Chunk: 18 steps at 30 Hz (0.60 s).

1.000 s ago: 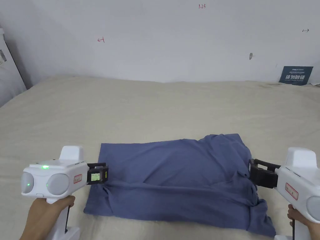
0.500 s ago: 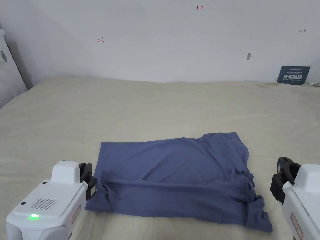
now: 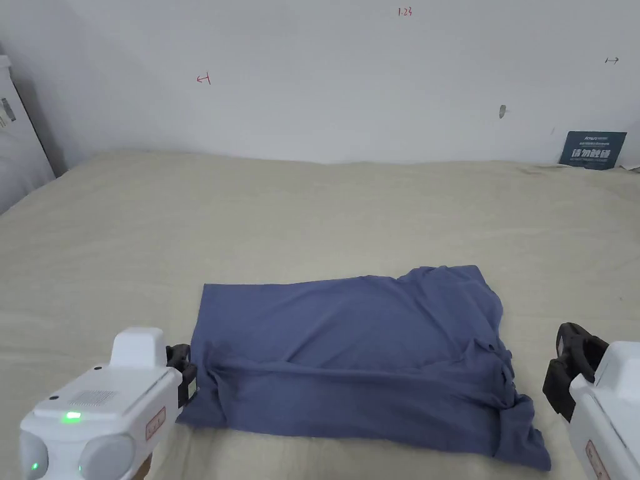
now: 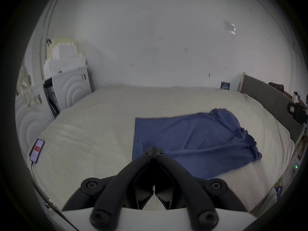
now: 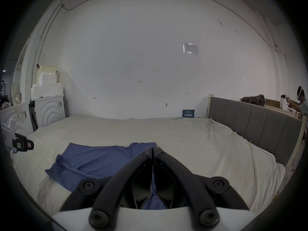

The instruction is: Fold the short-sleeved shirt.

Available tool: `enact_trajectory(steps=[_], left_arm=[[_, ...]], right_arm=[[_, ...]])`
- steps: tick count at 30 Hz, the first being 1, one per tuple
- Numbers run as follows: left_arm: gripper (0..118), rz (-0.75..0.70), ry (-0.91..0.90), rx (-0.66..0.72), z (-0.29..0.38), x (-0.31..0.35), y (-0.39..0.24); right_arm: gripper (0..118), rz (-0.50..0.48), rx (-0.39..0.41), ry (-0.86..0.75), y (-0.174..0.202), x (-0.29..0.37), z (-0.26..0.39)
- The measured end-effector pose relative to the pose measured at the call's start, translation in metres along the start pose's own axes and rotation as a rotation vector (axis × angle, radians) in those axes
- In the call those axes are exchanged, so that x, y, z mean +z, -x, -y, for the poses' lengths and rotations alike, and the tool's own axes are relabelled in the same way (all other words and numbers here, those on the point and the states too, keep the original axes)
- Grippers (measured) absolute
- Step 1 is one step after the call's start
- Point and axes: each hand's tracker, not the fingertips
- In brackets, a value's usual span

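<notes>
A: Left edge first. What's there?

B: Phone lying on the bed near its left side, screen lit, cable attached. White cabinets past the bed's corner.

A: Left gripper?

B: left gripper sits low at the shirt's left edge, just beside the cloth. In the left gripper view its jaws meet at the tips with no fabric between them. Closed on nothing.

A: Shirt position?

B: Blue short-sleeved shirt lies on the beige bed, front-centre, folded to a rough rectangle. Left edge straight. A long crease runs across the near part. Right end is bunched and rumpled, near-right corner trailing out toward the bed's front.

A: Right gripper?

B: right gripper is off the shirt's right end, a gap of bare sheet between them in the head view. Right gripper view shows its jaws pressed together, nothing pinched.

A: Far right?

B: Small dark blue sign leaning against the white wall. Grey headboard along the bed's right side, another person beyond it.
</notes>
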Motion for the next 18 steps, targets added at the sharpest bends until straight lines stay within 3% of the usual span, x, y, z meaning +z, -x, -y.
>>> enact_trajectory(steps=[13,14,18], left_arm=[[0,0.031,0.400,0.049,0.014,-0.116,0.035],[6,0.022,0.415,0.057,0.016,-0.120,0.037],[69,0.031,0.480,0.094,0.022,-0.131,0.043]], right_arm=[[0,-0.011,-0.002,0.093,0.001,-0.029,0.018],[0,-0.010,-0.002,0.100,0.001,-0.029,0.018],[0,-0.013,-0.002,0.127,0.001,-0.035,0.024]])
